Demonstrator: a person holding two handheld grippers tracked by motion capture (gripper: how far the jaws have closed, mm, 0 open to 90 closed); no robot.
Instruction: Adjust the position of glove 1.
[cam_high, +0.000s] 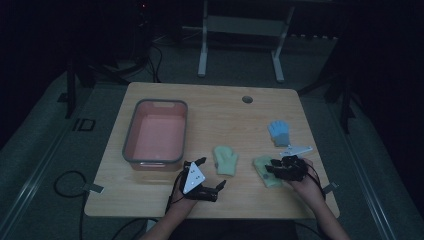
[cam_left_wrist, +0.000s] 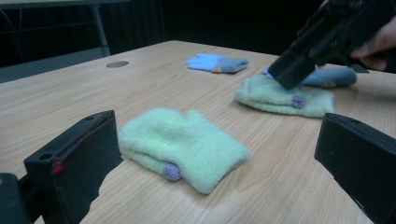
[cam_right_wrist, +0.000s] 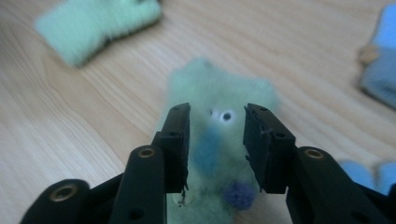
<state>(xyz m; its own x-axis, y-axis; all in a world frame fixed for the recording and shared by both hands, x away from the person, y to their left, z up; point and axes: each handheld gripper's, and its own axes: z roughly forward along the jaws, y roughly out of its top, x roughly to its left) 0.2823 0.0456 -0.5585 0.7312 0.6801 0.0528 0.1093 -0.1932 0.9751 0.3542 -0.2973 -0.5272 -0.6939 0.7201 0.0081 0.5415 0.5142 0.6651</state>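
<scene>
A pale green mitten (cam_high: 225, 160) (cam_left_wrist: 182, 144) lies flat mid-table, just ahead of my left gripper (cam_high: 210, 173) (cam_left_wrist: 217, 119), whose jaws stand wide open on either side of it without touching. A second green mitten (cam_high: 264, 172) (cam_right_wrist: 219, 88), with small eyes and a blue nose, lies to the right. My right gripper (cam_high: 272, 169) (cam_right_wrist: 217, 121) points down at it, jaws apart, fabric showing in the gap and no pad pressing. In the left gripper view the right gripper's tip (cam_left_wrist: 292, 70) rests at that mitten's (cam_left_wrist: 280, 95) top.
A grey-rimmed pink bin (cam_high: 129, 135) stands at the table's left. A blue glove (cam_high: 279, 132) (cam_left_wrist: 217, 63) lies beyond the mittens, and another blue glove (cam_left_wrist: 327, 77) (cam_right_wrist: 380, 70) sits behind the right mitten. A round cable hole (cam_high: 247, 99) marks the far edge.
</scene>
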